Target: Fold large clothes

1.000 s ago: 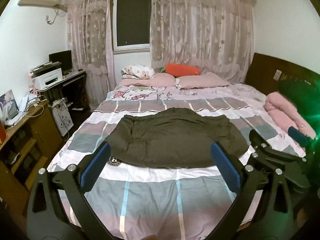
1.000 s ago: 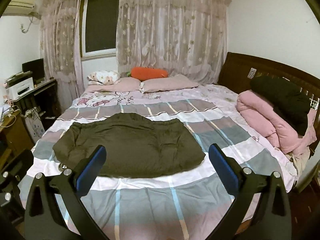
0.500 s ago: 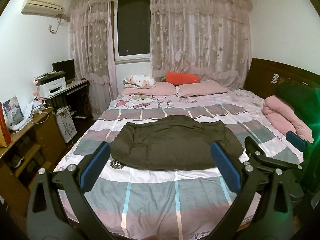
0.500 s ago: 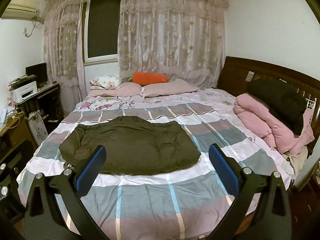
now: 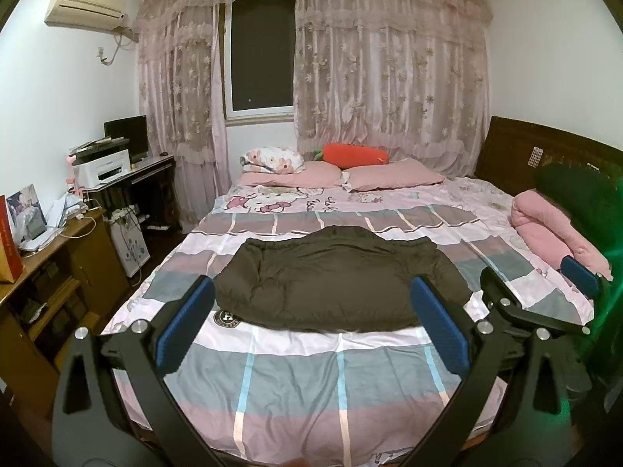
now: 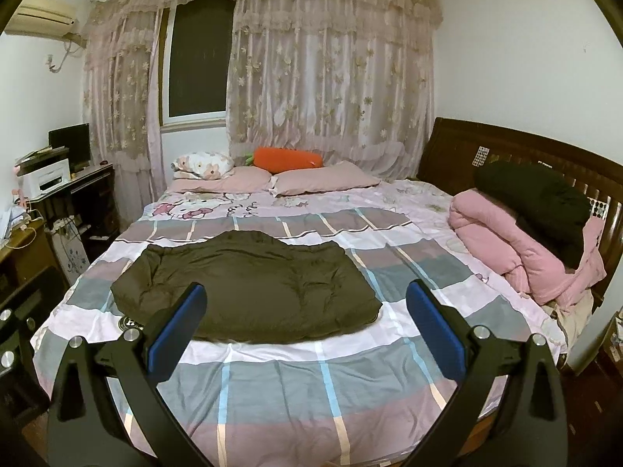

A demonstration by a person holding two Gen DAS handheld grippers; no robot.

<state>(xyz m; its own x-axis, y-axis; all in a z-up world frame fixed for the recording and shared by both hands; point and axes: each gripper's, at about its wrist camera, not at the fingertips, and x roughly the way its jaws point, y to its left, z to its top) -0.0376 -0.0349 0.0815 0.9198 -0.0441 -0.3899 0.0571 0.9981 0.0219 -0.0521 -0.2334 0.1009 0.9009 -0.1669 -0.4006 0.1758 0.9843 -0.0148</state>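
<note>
White walls enclose a bedroom lit artificially. At twelve o'clock, a dark window (image 5: 261, 51) sits between pink lace curtains (image 5: 389, 78). An air conditioner (image 5: 86, 4) hangs at ten o'clock. A desk (image 5: 150, 171) with a printer (image 5: 103, 166) stands at nine o'clock; the wooden headboard (image 6: 506, 148) runs at three o'clock.

Dark olive-brown jacket (image 5: 338, 280), round white-and-black logo patch (image 5: 227, 316) at its edge. Bedsheet (image 6: 311, 381): pink, grey, white checks, blue stripes. Pink pillows (image 6: 323, 183); orange carrot cushion (image 6: 288, 157). Pink floral lace curtains (image 6: 331, 89). Blue gripper pads (image 5: 440, 330).
</note>
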